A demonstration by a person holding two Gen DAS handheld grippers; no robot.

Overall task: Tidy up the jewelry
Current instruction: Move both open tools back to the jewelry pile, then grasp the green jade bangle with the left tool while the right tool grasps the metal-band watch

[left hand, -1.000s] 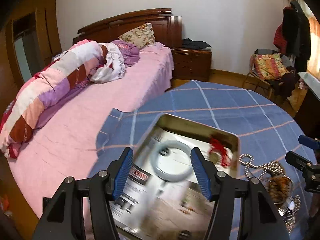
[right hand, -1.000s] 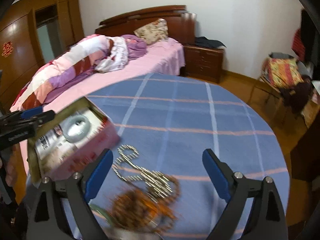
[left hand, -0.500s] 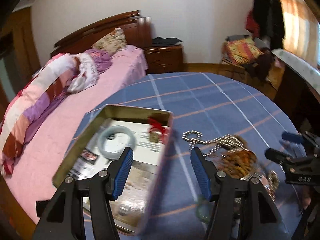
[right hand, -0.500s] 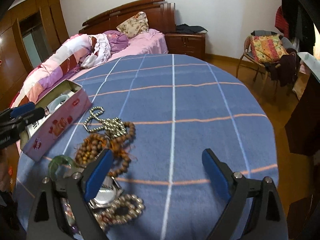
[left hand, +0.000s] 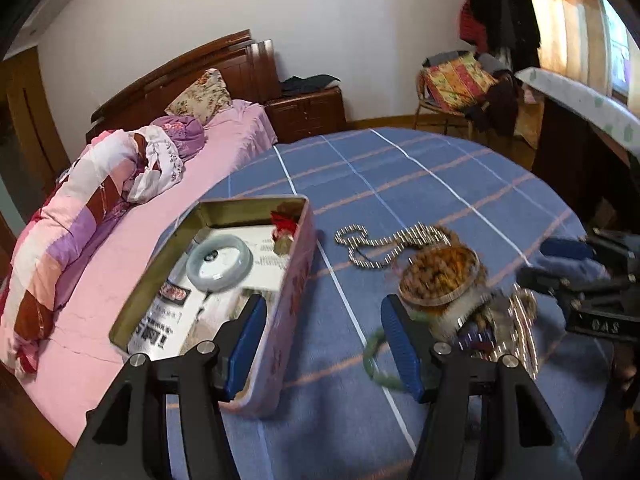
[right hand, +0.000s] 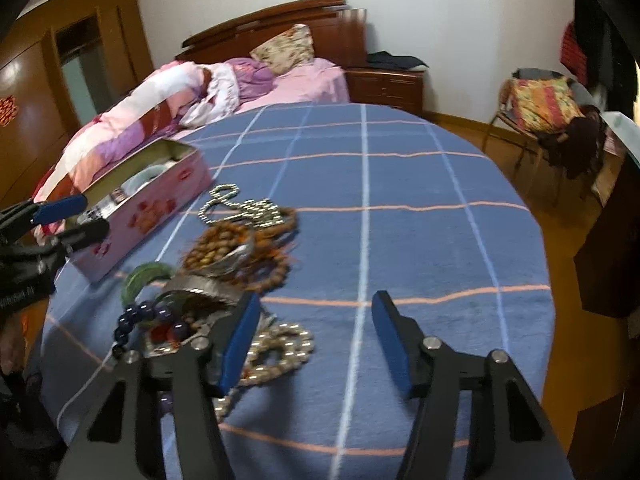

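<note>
An open pink tin box (left hand: 294,280) (right hand: 152,204) sits at the table's left edge; inside lie a pale jade bangle (left hand: 219,262), a red-tasselled charm (left hand: 285,226) and printed paper. To its right is a jewelry pile: a silver bead chain (left hand: 384,240) (right hand: 240,206), brown wooden beads (left hand: 438,274) (right hand: 224,242), a green bangle (left hand: 378,362) (right hand: 142,278), dark purple beads (right hand: 150,318) and pearl-like beads (right hand: 280,354). My left gripper (left hand: 322,350) is open and empty, between the tin and the pile. My right gripper (right hand: 314,340) is open and empty, just right of the pile.
The round table has a blue plaid cloth (right hand: 400,184). A bed with pink bedding (left hand: 120,216) stands behind the tin. A wooden nightstand (left hand: 306,114), a chair with cushions and clothes (left hand: 460,84) and a dark cabinet (right hand: 612,248) stand around.
My left gripper has swung right, from over the tin to the gap beside the pile. My right gripper has narrowed its opening and moved closer to the pile.
</note>
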